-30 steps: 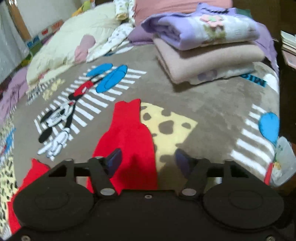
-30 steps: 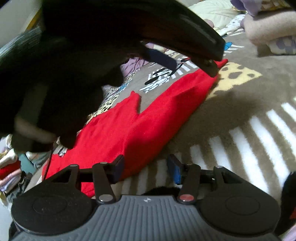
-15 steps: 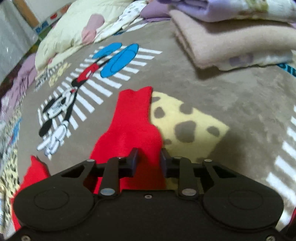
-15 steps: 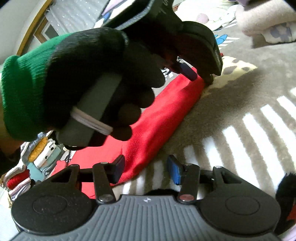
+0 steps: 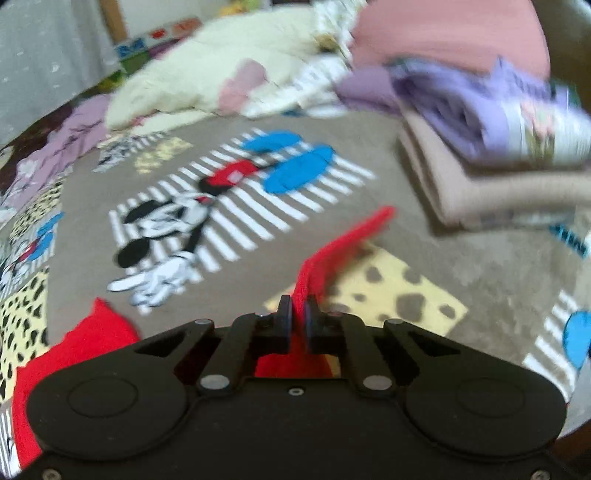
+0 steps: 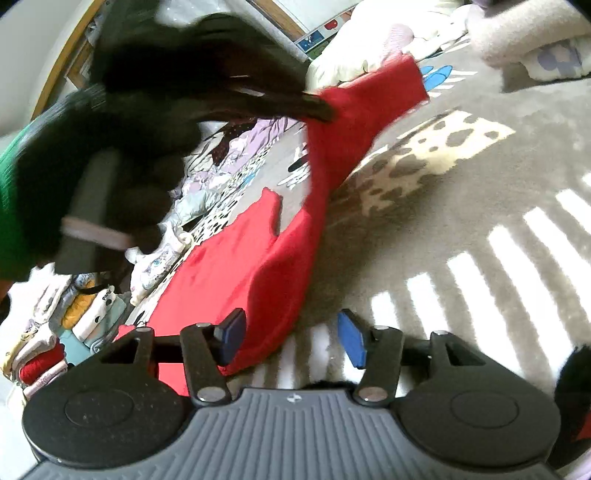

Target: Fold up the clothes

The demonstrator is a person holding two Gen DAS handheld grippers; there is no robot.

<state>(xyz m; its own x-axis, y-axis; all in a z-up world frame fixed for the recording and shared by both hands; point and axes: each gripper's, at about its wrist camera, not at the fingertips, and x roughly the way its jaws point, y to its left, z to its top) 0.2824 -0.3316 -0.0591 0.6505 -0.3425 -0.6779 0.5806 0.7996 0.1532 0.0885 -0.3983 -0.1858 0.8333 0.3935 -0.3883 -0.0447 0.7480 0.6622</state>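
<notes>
A red garment (image 6: 251, 258) lies on a brown cartoon-print blanket (image 6: 424, 221). My left gripper (image 5: 297, 310) is shut on one sleeve of it, and the sleeve (image 5: 340, 243) hangs lifted off the blanket, stretching away from the fingers. The right wrist view shows the left gripper (image 6: 321, 110) in a black-gloved hand (image 6: 122, 155), holding the raised sleeve (image 6: 369, 99) up. My right gripper (image 6: 288, 336) is open low over the blanket, its left fingertip (image 6: 231, 334) at the garment's near edge, nothing between the pads.
Folded blankets, purple on beige (image 5: 498, 162), are stacked at the far right. A cream quilt (image 5: 221, 77) and a pink pillow (image 5: 443, 33) lie at the back. Piles of small folded clothes (image 6: 55, 332) sit at the left beyond the blanket's edge.
My left gripper closed on the red sleeve and lifted it off the blanket. The right gripper stayed open in the same place.
</notes>
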